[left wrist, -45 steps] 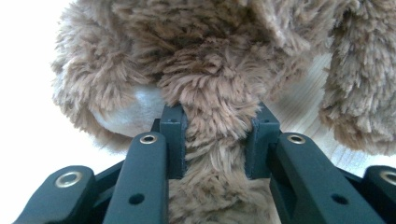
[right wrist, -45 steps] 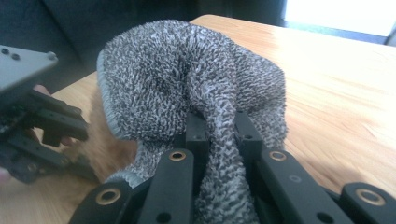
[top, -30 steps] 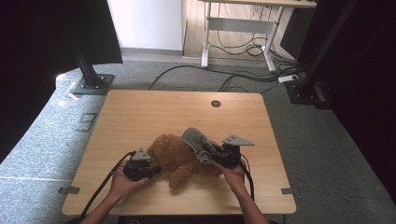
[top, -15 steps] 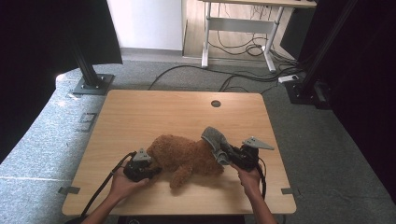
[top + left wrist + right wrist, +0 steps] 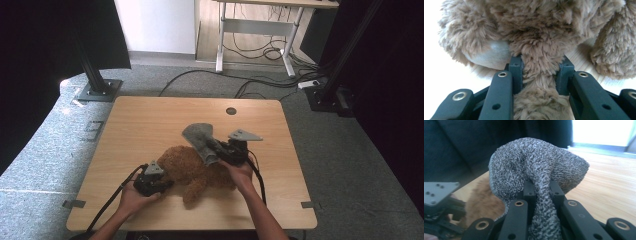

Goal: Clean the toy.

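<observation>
On wooden table (image 5: pixel 150 120), grey-carpeted room

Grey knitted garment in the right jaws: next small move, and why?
Probably keep drawing the grey knitted garment up and away from the brown plush teddy bear. The right gripper is shut on it, its lower end still meets the fur, and the left gripper pins a limb.

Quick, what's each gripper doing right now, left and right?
Left gripper: closed on a limb of the brown plush toy.
Right gripper: closed on the grey knitted cloth.
</observation>
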`<state>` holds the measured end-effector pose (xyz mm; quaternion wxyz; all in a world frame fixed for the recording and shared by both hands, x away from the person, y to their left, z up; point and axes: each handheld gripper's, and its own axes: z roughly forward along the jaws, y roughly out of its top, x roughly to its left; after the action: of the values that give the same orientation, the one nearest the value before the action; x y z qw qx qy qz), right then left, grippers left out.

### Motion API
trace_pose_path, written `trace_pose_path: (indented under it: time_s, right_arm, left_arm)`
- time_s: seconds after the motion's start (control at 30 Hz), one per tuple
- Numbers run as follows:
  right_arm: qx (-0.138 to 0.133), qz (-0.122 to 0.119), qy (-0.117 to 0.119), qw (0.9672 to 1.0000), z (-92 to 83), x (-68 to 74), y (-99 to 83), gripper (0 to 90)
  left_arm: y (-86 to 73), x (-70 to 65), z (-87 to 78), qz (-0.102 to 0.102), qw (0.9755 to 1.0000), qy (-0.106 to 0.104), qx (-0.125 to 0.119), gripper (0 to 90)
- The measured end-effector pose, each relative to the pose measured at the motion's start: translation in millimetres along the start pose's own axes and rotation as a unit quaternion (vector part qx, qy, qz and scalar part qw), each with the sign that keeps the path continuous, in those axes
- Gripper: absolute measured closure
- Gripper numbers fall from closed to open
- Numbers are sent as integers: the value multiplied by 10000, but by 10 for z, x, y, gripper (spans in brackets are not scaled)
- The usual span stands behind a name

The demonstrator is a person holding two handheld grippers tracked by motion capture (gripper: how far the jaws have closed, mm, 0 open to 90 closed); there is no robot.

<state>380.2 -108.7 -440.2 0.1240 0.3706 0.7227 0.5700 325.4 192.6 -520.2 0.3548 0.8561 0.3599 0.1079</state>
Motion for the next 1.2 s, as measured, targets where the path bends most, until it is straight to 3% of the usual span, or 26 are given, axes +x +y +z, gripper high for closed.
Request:
trace_pose_path:
  time_s: [0.07,0.17,0.23,0.3,0.53,0.67,0.87,1.2]
  right_arm:
    - [153,-135,171,9996,200,153,19,806]
    - [490,-267,148,9983,384,236,-19,805]
    - [708,-329,33,9969,464,225,-61,806]
    - [746,-350,-20,9966,472,209,-70,806]
    - [863,-128,-401,9954,228,-57,-179,807]
    - [772,11,-398,9962,17,-177,-262,806]
    - [576,142,-455,9972,-216,-257,-339,806]
    - [397,413,-567,9967,-432,-372,-469,806]
  left_arm:
    - [0,0,2,-2,10000,-2,-1,650]
    - [-2,-1,6,17,10000,5,7,650]
    - [-6,-3,11,11,10000,-2,4,650]
    - [-7,-10,12,24,10000,2,1,649]
    - [-15,-30,9,60,10000,-4,25,649]
    - [-17,-36,7,69,10000,-10,38,646]
    - [-20,-45,12,78,10000,-25,51,642]
    - [-31,-49,2,74,9999,-72,53,639]
